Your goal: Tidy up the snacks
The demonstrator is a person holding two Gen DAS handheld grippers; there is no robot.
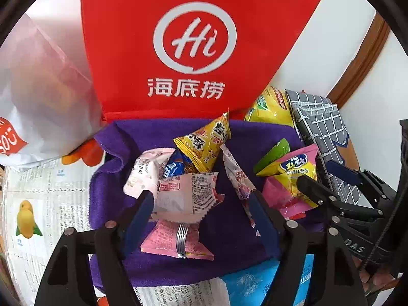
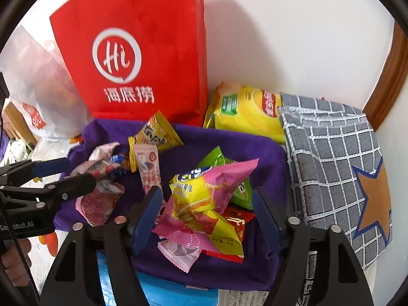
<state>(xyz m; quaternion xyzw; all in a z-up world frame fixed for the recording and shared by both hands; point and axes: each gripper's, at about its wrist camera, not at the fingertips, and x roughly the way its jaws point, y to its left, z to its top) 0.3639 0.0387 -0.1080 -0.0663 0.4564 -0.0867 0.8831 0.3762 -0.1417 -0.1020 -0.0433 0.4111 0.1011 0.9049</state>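
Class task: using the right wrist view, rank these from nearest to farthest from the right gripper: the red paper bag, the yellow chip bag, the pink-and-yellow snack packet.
1. Pink-and-yellow snack packet, between the right gripper fingers.
2. Yellow chip bag, behind, right.
3. Red paper bag, standing at the back, left.

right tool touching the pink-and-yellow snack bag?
Cannot tell. In the right wrist view the pink-and-yellow snack bag sits between the right tool's open fingers, but its edges overlap the left finger, hiding any contact or gap.
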